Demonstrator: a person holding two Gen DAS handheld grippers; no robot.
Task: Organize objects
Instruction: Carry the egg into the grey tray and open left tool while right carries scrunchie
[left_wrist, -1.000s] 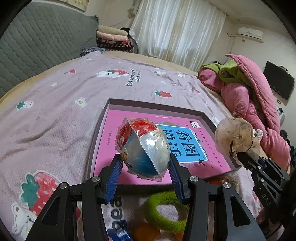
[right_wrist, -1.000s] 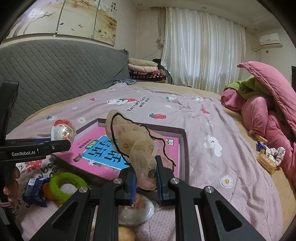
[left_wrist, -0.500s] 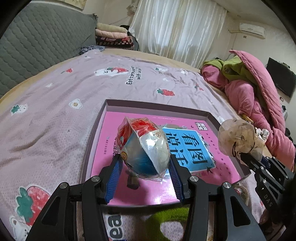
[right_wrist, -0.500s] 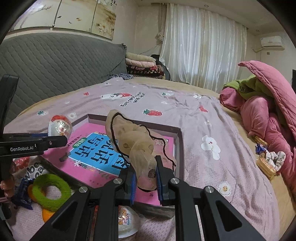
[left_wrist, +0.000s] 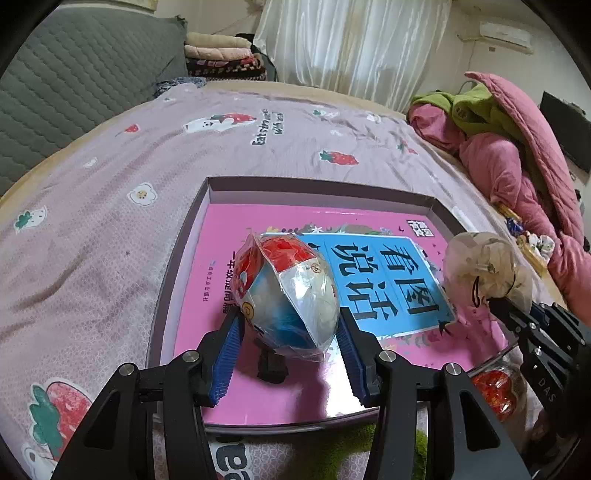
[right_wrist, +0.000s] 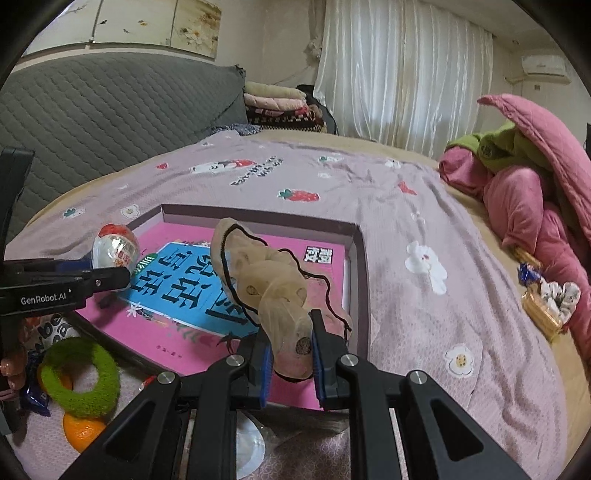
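Left wrist: left tongs (left_wrist: 290, 338) clamp wrapped egg (left_wrist: 291, 291).

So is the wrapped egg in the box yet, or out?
Out: the left hand-held gripper holds the egg above the box.

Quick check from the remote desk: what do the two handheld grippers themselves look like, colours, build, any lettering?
Both match: black angular linkage arms with silver round pivot bolts, and two black fingers faced with ribbed blue pads. The left gripper carries white "GenRobot.AI" lettering on its side; the right gripper shows "DAS" in pale letters. No cables or sleeves are visible.
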